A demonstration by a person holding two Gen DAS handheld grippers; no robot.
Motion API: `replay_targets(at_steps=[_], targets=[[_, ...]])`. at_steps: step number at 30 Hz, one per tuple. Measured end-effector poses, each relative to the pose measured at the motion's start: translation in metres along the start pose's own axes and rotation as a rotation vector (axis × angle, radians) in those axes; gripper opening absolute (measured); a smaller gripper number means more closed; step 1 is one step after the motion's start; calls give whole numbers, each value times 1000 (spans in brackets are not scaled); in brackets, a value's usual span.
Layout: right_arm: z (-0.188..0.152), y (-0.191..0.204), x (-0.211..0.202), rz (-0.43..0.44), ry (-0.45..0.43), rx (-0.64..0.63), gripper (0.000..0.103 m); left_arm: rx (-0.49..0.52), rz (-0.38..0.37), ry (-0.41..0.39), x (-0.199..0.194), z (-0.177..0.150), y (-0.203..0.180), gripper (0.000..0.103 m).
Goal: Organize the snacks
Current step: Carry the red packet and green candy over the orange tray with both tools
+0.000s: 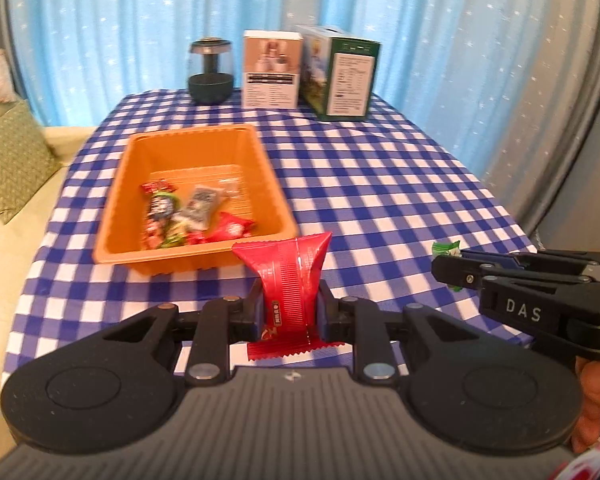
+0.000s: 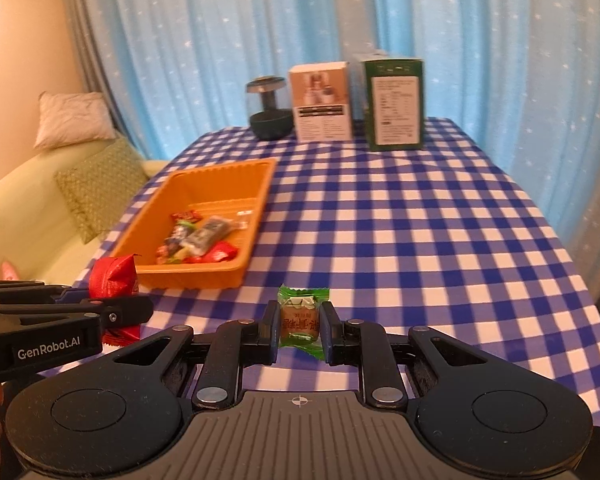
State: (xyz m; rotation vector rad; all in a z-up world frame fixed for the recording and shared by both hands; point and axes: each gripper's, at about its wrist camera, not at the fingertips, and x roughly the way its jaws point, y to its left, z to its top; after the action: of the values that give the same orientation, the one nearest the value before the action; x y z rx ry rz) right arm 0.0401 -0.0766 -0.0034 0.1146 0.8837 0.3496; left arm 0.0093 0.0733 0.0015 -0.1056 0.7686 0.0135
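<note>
One red snack packet upright, long axis vertical

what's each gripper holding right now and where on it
Left gripper: a red crinkly foil snack packet, pinched across its lower half. Right gripper: a small green-and-brown wrapped candy, pinched by its sides across the middle.

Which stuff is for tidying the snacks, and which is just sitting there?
For the job:
- red snack packet, in the left claw
- green candy, in the right claw
- orange tray, with snacks inside

Just sitting there:
- dark jar
- white box
- green box
</note>
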Motion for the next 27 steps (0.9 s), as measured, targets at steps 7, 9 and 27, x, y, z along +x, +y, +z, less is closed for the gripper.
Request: replay_targets(at_steps=[7,9,27], targets=[[5,29,14,53,5,-46,21,-42,47,0,-10,-5,29,22],[7,35,17,65,4,-56,21,-49,56,-1,-11,-4,35,22],[20,61,34,115,1,-91,21,-80,107,-6,-15,5,60,22]])
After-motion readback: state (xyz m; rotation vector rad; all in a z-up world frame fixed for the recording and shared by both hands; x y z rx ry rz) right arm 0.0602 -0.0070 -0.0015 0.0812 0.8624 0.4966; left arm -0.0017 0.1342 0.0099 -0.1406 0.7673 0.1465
